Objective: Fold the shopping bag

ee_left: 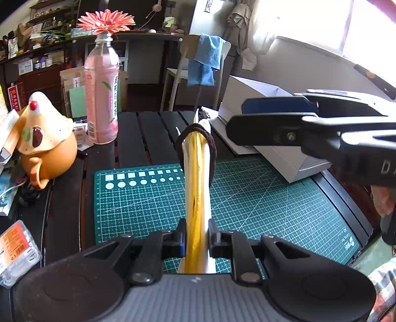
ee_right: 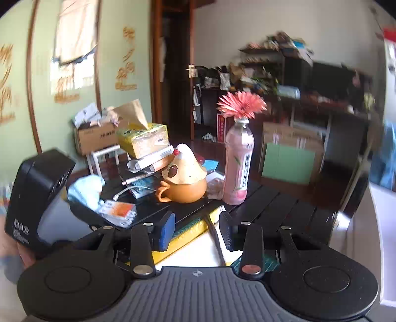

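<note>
Black fingers of the left gripper (ee_left: 197, 237) are pinching the folded bag (ee_left: 198, 188) near its lower end, pads pressing on both sides. This gripper is pointing forward and downward over the green mat (ee_left: 259, 198), holding the bag as a narrow white and yellow strip that is running away from the camera above the mat. A dark band (ee_left: 195, 141) is looping around the strip's far end.

Coming in from the right side above the mat, the right gripper (ee_left: 237, 116) is lying on its side, one finger above the other, its tips close to the banded end of the bag but apart from it. In its own view the right gripper (ee_right: 196, 229) is standing partly open, and part of the bag (ee_right: 198, 250) is lying under and between the fingers; the pads are not pressing on it.

Beyond the mat, a pink bottle (ee_left: 102, 99) with a flower (ee_left: 105, 22) is standing, and an orange pot (ee_left: 44, 148) is sitting to its left.
</note>
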### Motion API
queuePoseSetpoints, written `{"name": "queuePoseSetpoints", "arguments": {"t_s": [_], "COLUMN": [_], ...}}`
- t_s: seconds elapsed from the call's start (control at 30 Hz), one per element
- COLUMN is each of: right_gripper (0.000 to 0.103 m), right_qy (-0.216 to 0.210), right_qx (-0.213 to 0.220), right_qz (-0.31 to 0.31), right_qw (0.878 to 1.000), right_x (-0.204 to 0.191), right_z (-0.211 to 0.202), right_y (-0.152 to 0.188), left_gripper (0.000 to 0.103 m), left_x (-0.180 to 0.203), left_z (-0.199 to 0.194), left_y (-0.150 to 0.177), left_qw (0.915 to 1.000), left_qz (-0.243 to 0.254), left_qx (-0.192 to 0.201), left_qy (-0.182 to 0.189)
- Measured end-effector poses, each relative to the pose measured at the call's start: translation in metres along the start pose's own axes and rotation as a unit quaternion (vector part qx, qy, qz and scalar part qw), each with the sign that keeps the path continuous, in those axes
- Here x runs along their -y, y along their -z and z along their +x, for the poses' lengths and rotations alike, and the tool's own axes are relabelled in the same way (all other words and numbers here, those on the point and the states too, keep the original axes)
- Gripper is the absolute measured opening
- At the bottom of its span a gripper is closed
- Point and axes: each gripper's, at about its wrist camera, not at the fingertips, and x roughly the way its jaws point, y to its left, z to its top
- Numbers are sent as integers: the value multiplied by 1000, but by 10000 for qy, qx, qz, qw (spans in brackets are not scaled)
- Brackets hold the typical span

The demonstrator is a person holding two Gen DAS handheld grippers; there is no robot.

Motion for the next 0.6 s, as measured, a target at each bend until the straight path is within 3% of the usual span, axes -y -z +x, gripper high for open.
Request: {"name": "queuePoseSetpoints", "arguments": {"t_s": [0.1, 0.43, 0.53, 0.6], "right_gripper": [20, 16, 4, 1], "right_qy": [3, -42, -103, -101], "right_qx": [-56, -234, -237, -236], "right_qz": [-62, -123, 43, 8], "right_qw": [10000, 9996, 9997, 9997], "right_x": [0, 17, 24, 23], "right_z": [1, 14, 15, 15], "right_y": [1, 12, 13, 13], "left_gripper": [15, 15, 15, 15], "left_x": [4, 20, 21, 21], "left_z": [-1, -4, -4, -4], "left_y": [1, 8, 9, 9], "left_qw": [9998, 9962, 9959, 9959], "left_qz": [178, 853, 888, 885], "left_qx": [40, 127, 150, 155], "left_qy": [37, 103, 102, 95]}}
